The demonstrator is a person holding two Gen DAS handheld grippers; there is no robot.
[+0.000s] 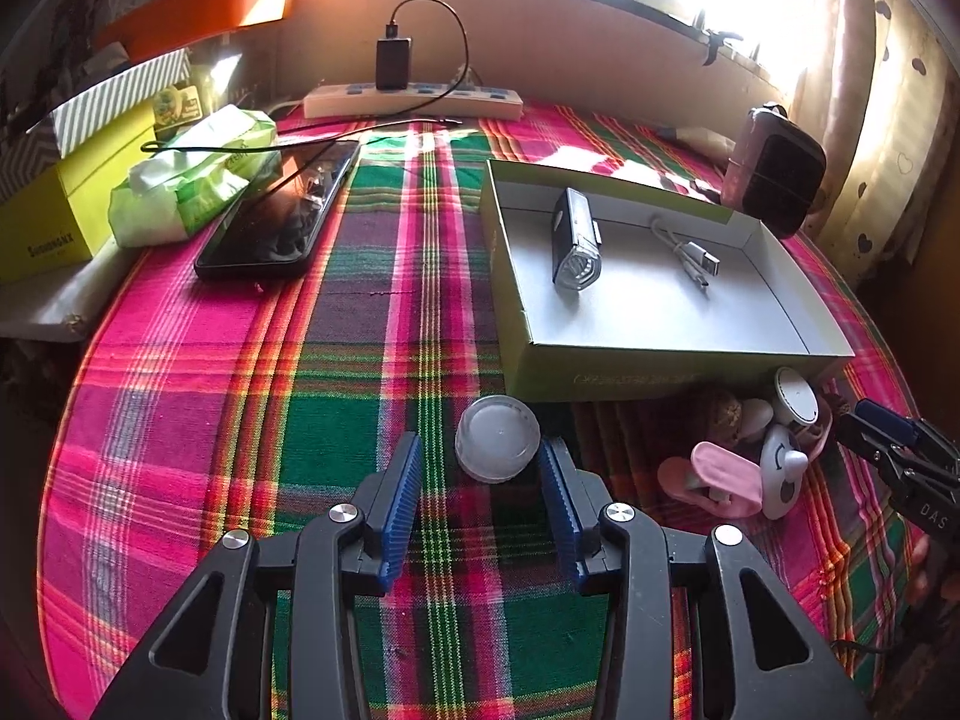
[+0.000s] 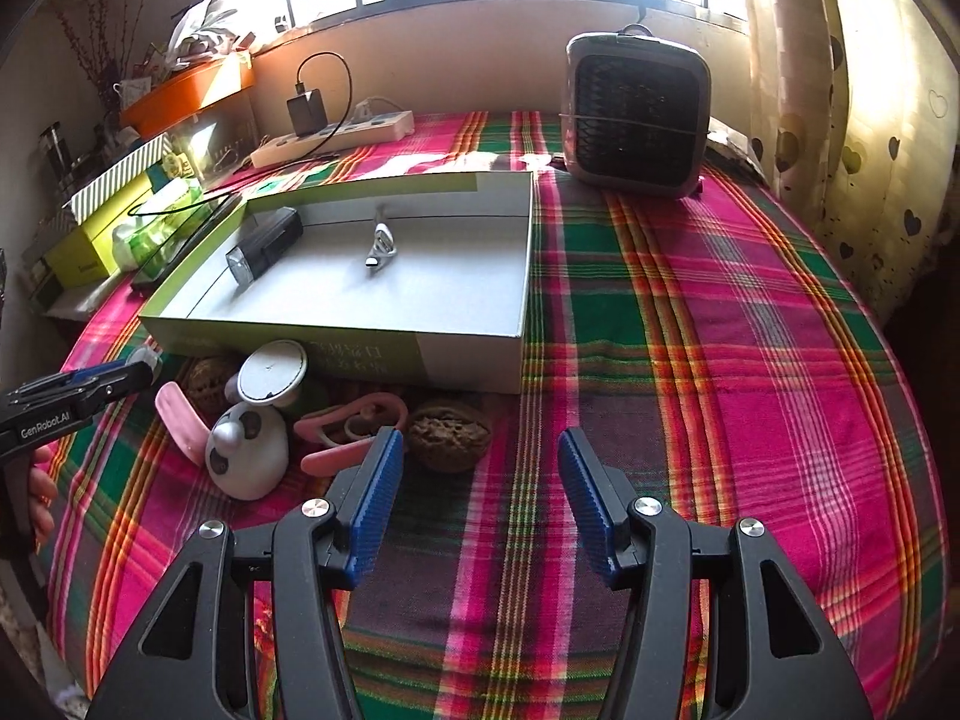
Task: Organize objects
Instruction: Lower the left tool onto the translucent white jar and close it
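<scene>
The left gripper stands with its jaws wide and nothing pressed between them. A small translucent round cap lies on the plaid cloth just ahead of the fingertips, slightly toward the right-hand pad, apparently touching or almost touching it. Being round, the cap has no long axis to line up with.

The right gripper is likewise spread and empty. A walnut sits just ahead of its left pad, with pink clips and a panda-faced toy further left.

Beyond both, the open box already holds a bike light and cable. The left hand is probably nearer the cap.
</scene>
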